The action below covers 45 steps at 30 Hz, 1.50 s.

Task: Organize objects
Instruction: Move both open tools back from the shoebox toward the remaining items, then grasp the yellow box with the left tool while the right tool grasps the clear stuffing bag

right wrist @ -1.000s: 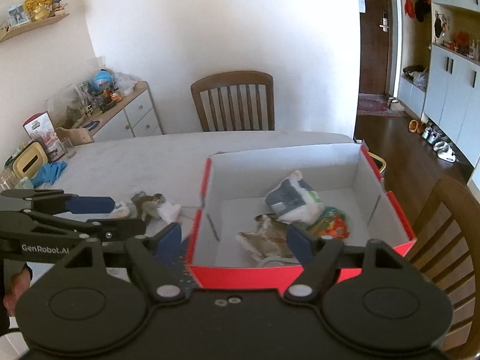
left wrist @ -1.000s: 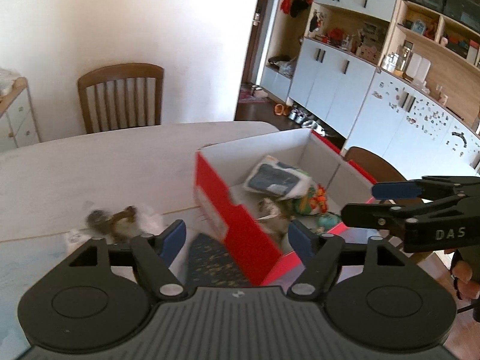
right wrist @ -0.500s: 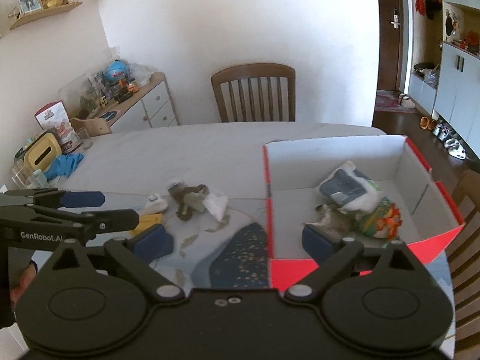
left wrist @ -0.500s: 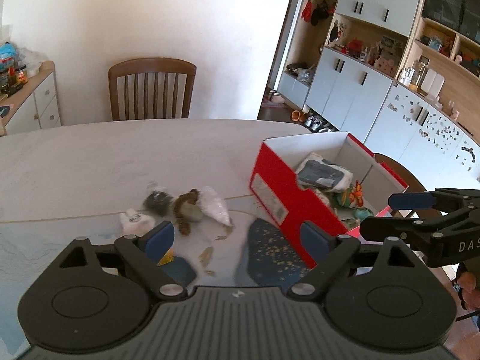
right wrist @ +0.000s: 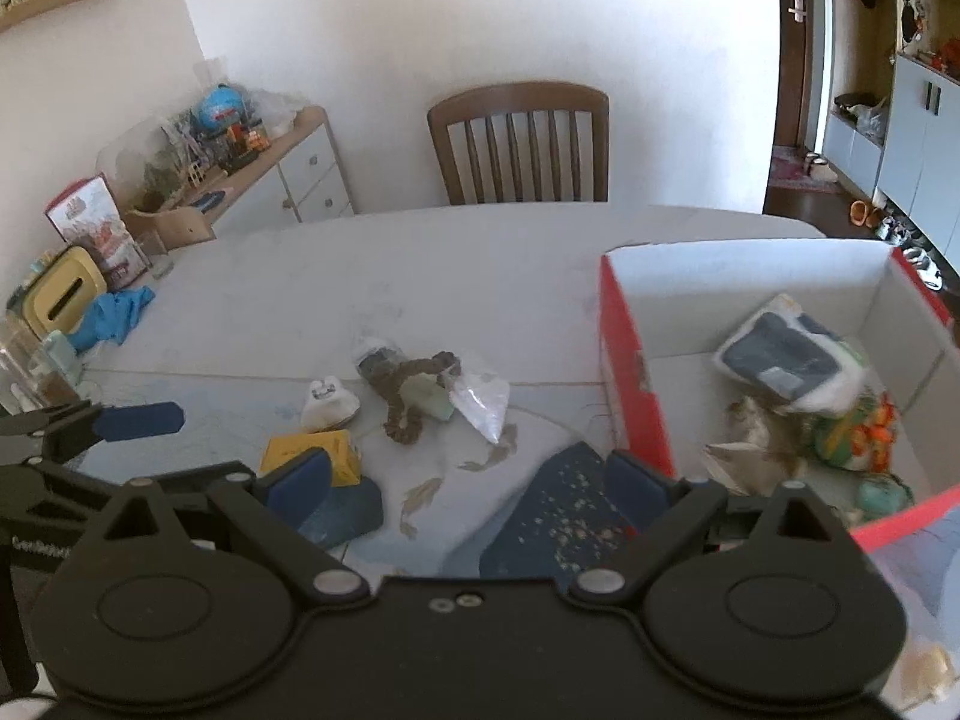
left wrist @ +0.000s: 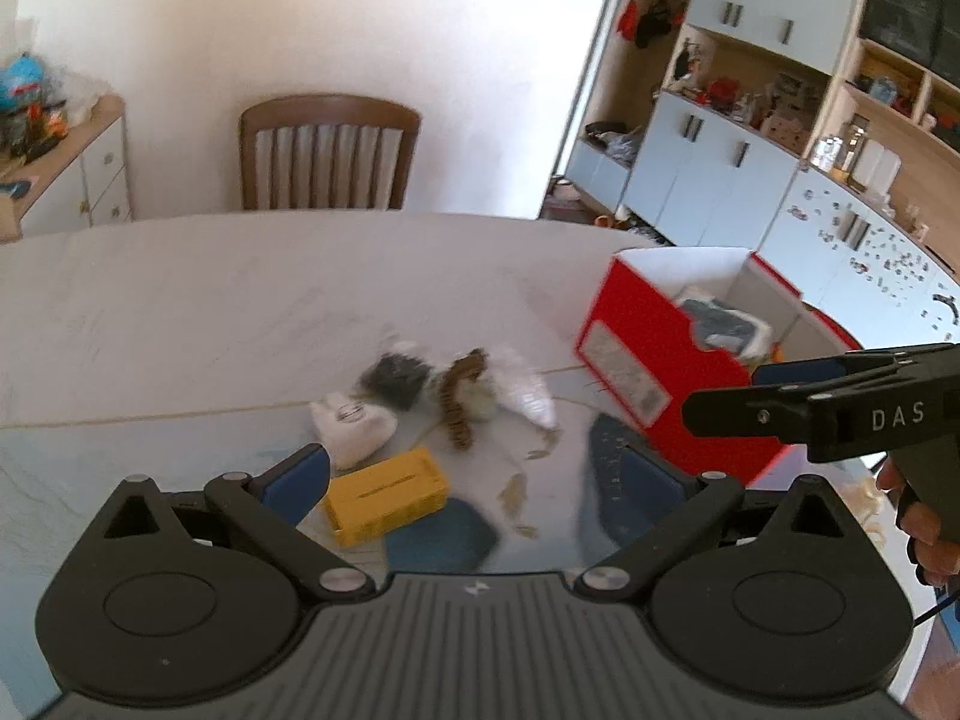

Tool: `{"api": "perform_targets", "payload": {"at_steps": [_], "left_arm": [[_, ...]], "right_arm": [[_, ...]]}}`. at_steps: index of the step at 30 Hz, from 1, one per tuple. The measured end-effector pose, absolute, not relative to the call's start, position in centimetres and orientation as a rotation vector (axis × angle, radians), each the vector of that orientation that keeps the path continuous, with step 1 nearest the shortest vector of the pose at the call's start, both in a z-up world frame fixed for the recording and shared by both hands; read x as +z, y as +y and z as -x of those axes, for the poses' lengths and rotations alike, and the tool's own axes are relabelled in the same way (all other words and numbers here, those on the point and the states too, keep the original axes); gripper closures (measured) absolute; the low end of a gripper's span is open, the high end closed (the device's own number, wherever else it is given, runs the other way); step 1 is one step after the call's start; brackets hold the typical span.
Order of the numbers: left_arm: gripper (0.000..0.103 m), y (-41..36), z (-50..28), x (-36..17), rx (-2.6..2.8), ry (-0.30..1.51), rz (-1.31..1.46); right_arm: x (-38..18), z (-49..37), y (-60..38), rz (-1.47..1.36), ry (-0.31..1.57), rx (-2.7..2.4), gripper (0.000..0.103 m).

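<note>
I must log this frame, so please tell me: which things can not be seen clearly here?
- Red box contents: left wrist view, near wall hides most.
- Yellow box: right wrist view, right hand-held gripper finger covers part.
- Box label: blurred, unreadable.

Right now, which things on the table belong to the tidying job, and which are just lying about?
Job: red box, yellow block, white pouch, brown braid, clear bag, dark bag; both tongs open, empty.

Lying about: blue cloth, chair, sideboard clutter.
</note>
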<state>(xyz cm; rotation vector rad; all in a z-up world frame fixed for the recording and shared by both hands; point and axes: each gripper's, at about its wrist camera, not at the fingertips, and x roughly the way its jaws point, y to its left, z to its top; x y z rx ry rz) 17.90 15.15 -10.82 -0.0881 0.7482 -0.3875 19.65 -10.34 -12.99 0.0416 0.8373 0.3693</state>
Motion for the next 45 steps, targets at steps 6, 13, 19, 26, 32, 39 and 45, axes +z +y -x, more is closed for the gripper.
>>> {"api": "perform_targets", "payload": {"at_steps": [6,13,19,26,32,39,45], "left_arm": [[0.000,16.8,-19.8,-13.3,-0.366,0.772,0.113],[0.000,16.9,-21.5,-16.0,-0.360,0.815,0.086],[0.000,16.2,-22.3,-17.3,-0.384,0.811,0.054],[0.001,15.7,-23.1,-18.6,-0.394,0.820,0.033],[0.011,15.5,-23.5,-19.6,-0.384,0.822,-0.011],[0.030,15.0,-23.5,-19.9,-0.389,0.815,-0.038],[0.031,14.7,-23.2,-19.9,-0.384,0.819,-0.045]], "right_arm": [[-15.4,-22.6,-8.4,-0.015,0.867,0.350,0.006],[-18.1,-25.9,-6.9,0.014,0.910,0.324,0.010],[-19.9,-28.1,-6.1,0.022,0.938,0.315,0.019],[-21.4,-29.6,-6.4,-0.002,0.970,0.313,0.025],[-22.4,-30.2,-6.7,-0.020,0.987,0.329,0.033],[-22.4,-30.2,-7.3,-0.055,0.983,0.356,0.038],[-22.2,-30.1,-7.3,-0.069,0.979,0.378,0.053]]}}
